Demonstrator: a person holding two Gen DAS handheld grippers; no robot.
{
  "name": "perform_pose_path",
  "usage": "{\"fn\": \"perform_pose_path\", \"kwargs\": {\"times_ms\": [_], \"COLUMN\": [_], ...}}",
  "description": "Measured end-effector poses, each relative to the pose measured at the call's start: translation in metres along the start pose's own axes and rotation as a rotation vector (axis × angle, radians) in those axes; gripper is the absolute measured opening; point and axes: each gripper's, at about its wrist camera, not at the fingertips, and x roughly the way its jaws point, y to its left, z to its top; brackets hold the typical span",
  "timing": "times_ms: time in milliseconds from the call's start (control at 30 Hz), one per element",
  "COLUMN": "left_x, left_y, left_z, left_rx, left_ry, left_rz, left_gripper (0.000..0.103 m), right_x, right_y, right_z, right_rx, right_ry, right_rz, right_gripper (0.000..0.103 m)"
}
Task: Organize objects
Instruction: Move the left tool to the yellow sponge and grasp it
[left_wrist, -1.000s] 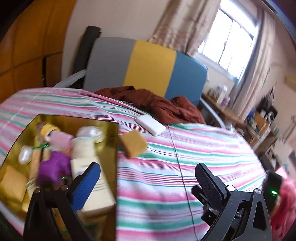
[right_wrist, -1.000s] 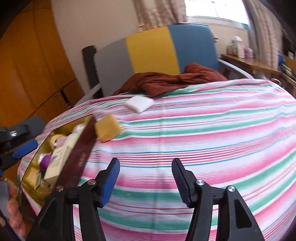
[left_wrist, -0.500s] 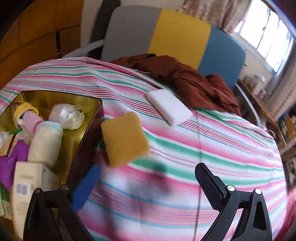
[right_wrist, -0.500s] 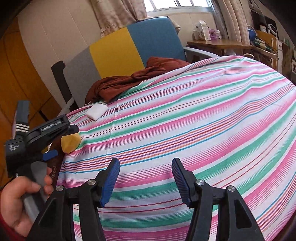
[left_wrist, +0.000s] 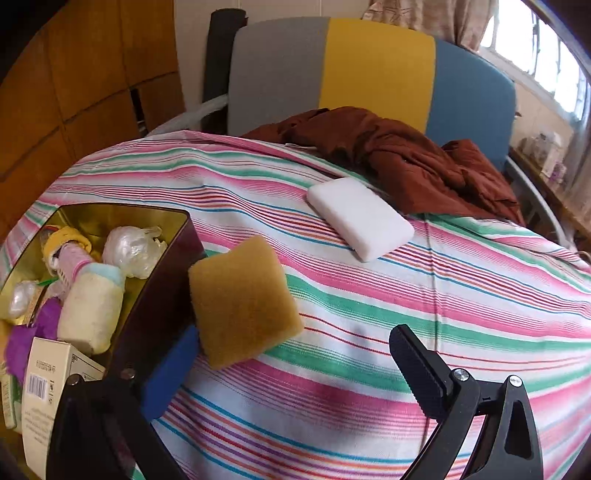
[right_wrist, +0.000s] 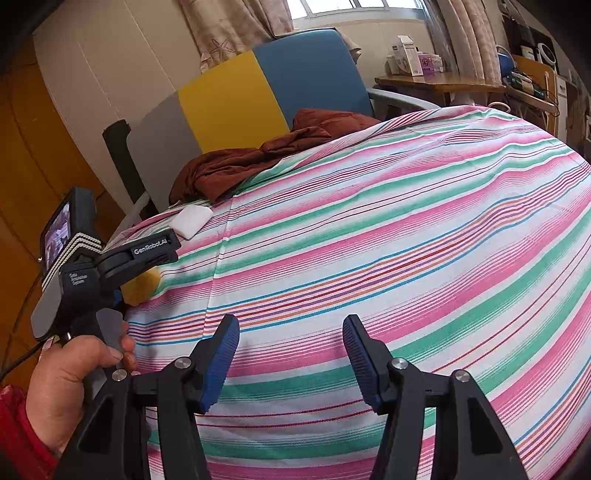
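Two loose things are left on the pink, green and white striped tablecloth (left_wrist: 369, 332): a white rectangular foam block (left_wrist: 360, 218) up at about one o'clock from the middle of the left wrist view, lying flat near the crumpled rust-brown garment (left_wrist: 399, 155), and a mustard-yellow square sponge (left_wrist: 242, 301) at about nine o'clock, leaning tilted against the dark outer wall of the gold-lined rectangular tin (left_wrist: 162, 295). That tin, off at eight o'clock, already holds a cream plush roll, a purple fuzzy thing, a printed carton and crinkled plastic bundles.

My guess is the sponge is next. To take it cleanly, the left gripper (left_wrist: 288, 365) would want to shift toward nine o'clock so both fingers straddle the sponge; as it stands, the blue pad sits just under the sponge's lower corner and the black pad is well clear on the other side. A soft squeeze should do, since sponge compresses.

Its fingers stand wide with nothing between them, aimed steeply down at the cloth. The right gripper (right_wrist: 291, 365) hovers over bare stripes, fingers moderately apart and empty. A hand (right_wrist: 70, 376) in a red sleeve grips the left tool's handle.
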Motion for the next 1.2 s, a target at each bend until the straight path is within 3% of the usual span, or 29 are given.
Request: {"fn": "perform_pose_path", "kwargs": {"times_ms": [67, 333, 433, 567, 700, 767, 867, 967, 1200], "left_x": [0.005, 0.018, 0.019, 0.024, 0.022, 0.018, 0.013, 0.015, 0.023], "left_y": [-0.004, -0.005, -0.008, -0.003, 0.003, 0.008, 0.017, 0.018, -0.002], "left_z": [0.0, 0.015, 0.012, 0.009, 0.008, 0.006, 0.003, 0.002, 0.008], "left_rx": [-0.017, -0.054, -0.024, -0.03, -0.046, -0.064, -0.087, -0.074, -0.009], "left_ry": [0.03, 0.017, -0.014, -0.019, -0.029, -0.045, -0.058, -0.043, -0.014], "left_rz": [0.003, 0.051, 0.063, 0.078, 0.071, 0.063, 0.04, 0.049, 0.131], "left_gripper": [0.103, 0.102, 0.1, 0.083, 0.078, 0.065, 0.057, 0.058, 0.088], "right_x": [0.001, -0.002, -0.001, 0.001, 0.004, 0.004, 0.005, 0.007, 0.004], "right_y": [-0.001, -0.01, -0.013, -0.014, -0.017, -0.017, -0.015, -0.014, -0.01], "right_z": [0.001, 0.005, 0.006, 0.006, 0.008, 0.01, 0.013, 0.014, 0.013], "right_rx": [-0.004, 0.0, 0.008, 0.004, 0.016, 0.013, 0.007, 0.006, -0.008], "right_ry": [0.002, -0.005, -0.004, -0.003, 0.0, -0.004, -0.009, -0.007, -0.005], "right_rz": [-0.002, -0.009, -0.012, -0.016, -0.015, -0.014, -0.011, -0.008, -0.003], "right_gripper": [0.059, 0.059, 0.059, 0.059, 0.059, 0.059, 0.059, 0.059, 0.059]}}
